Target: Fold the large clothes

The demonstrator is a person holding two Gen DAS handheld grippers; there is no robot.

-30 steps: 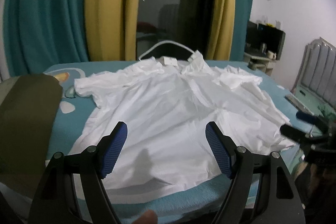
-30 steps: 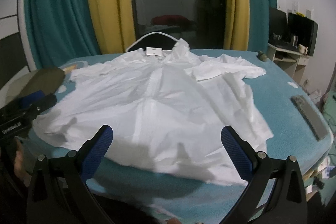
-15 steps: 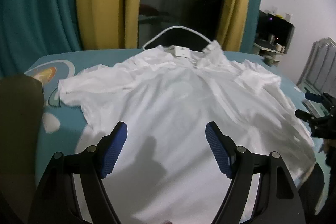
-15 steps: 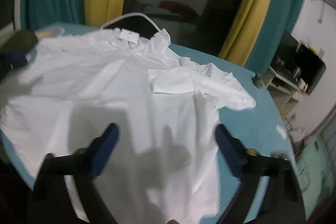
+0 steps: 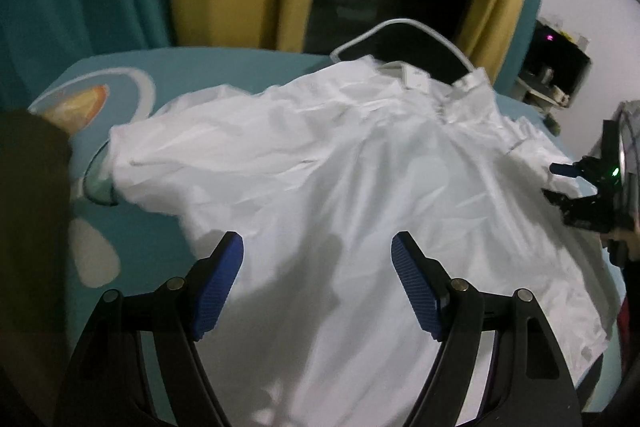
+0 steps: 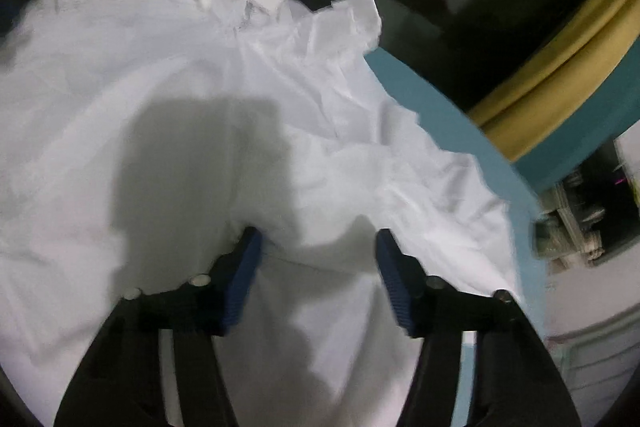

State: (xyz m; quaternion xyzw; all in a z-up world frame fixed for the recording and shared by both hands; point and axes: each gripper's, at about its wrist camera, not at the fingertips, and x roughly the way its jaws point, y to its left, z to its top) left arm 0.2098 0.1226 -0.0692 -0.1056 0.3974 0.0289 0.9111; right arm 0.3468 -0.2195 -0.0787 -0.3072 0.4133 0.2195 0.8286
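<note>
Large white collared shirt [image 5: 340, 187] lies spread on the teal bed [image 5: 168, 75], collar at 12 o'clock. Over the last second I've brought both tools from the hem in over it: left tool [image 5: 317, 259] open above the body; right tool [image 6: 318, 247] open, lower, over the 3 o'clock sleeve. First fold imminent.

My white shirt [image 5: 360, 187] lies spread front-up across the teal bed [image 5: 208, 71], collar [image 5: 460, 87] at the far edge, a tag just beside it. Its cloth is wrinkled. One short sleeve [image 5: 136, 163] reaches out to my left; the hem hangs nearest me.
</note>
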